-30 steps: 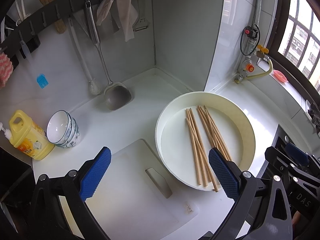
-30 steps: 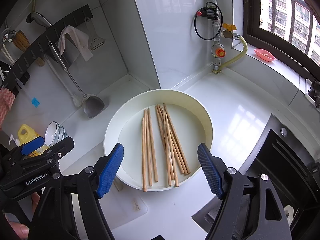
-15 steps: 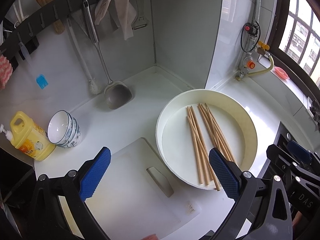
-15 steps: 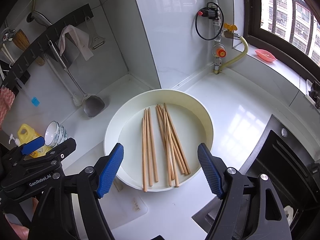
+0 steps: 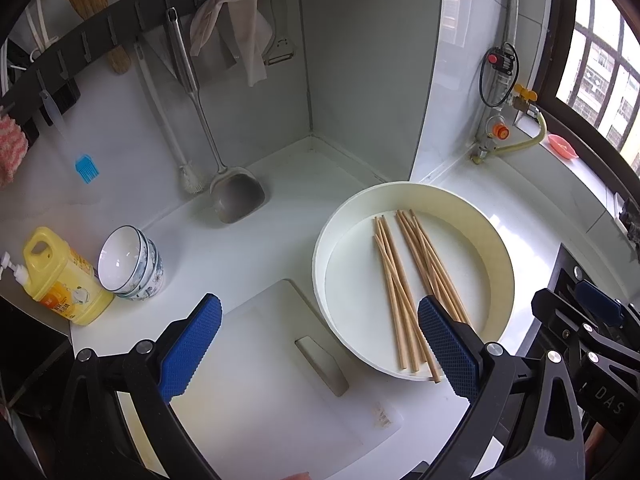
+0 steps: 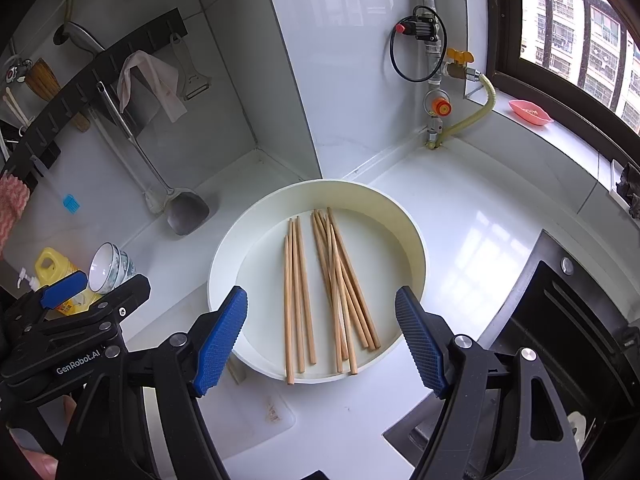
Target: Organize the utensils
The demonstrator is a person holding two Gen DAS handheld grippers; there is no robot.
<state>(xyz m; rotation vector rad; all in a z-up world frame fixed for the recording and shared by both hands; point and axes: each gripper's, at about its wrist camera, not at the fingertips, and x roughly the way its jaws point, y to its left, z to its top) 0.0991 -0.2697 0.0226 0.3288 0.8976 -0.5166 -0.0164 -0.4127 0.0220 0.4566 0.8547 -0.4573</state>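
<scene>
Several wooden chopsticks (image 5: 412, 280) lie loose in a round white basin (image 5: 500, 256) on the white counter. They also show in the right wrist view (image 6: 328, 284), inside the basin (image 6: 408, 232). My left gripper (image 5: 320, 344) is open and empty, above a white cutting board (image 5: 256, 392) to the left of the basin. My right gripper (image 6: 320, 340) is open and empty, held above the basin's near rim. A dark wall rack (image 5: 132, 24) holds hanging utensils.
A metal ladle (image 5: 236, 196), brush and cloth (image 5: 232, 28) hang on the back wall. Stacked bowls (image 5: 132, 264) and a yellow soap bottle (image 5: 60, 280) stand at the left. A black stove (image 6: 560, 320) is on the right, a gas valve (image 6: 440, 108) behind.
The left wrist view has shifted slightly, with the basin a little further off. The right gripper is almost still. Both stay open.
</scene>
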